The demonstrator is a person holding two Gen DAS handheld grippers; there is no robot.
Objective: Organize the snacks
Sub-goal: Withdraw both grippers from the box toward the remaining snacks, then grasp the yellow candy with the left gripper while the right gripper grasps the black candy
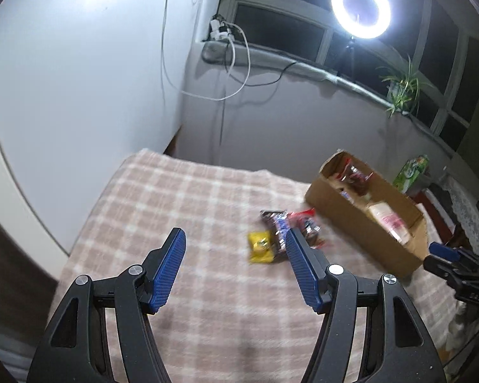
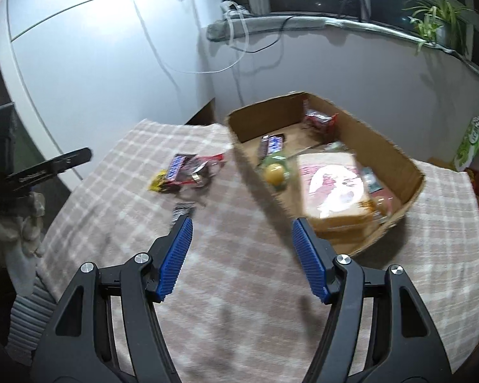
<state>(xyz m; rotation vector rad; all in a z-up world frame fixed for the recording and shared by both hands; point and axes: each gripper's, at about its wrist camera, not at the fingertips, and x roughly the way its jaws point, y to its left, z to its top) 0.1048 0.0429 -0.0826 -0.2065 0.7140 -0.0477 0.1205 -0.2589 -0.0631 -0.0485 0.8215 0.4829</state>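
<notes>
The left claw (image 1: 234, 239) hangs wide apart and empty above the checked pink-and-cream cloth (image 1: 182, 198) that covers the worktop, its ribbed blue pads (image 1: 171, 268) angled toward a small heap of loose snacks. That heap sits near the middle of the cloth: a crinkly yellow packet (image 1: 260, 249) at its left, then a dark bar with a blue label (image 1: 276, 226), then a red-and-dark wrapper (image 1: 306, 223) nearest the box. All look like thin glossy film, soft and flat, likely to slide or crumple under a pinch. They lie just beside the left wall of the cardboard box (image 2: 380, 146), probably the collecting place, so each needs only a short carry. The box is open-topped, with rough torn edges. Inside it lie another blue-labelled bar (image 2: 273, 145), a red packet (image 2: 321, 119) at the far end, a yellow-green rounded item (image 2: 274, 172) and a big pale pillow-like bag (image 2: 332, 185). The right claw (image 2: 241, 247) is likewise spread and holding nothing, hovering over the cloth in front of the box's near corner
</notes>
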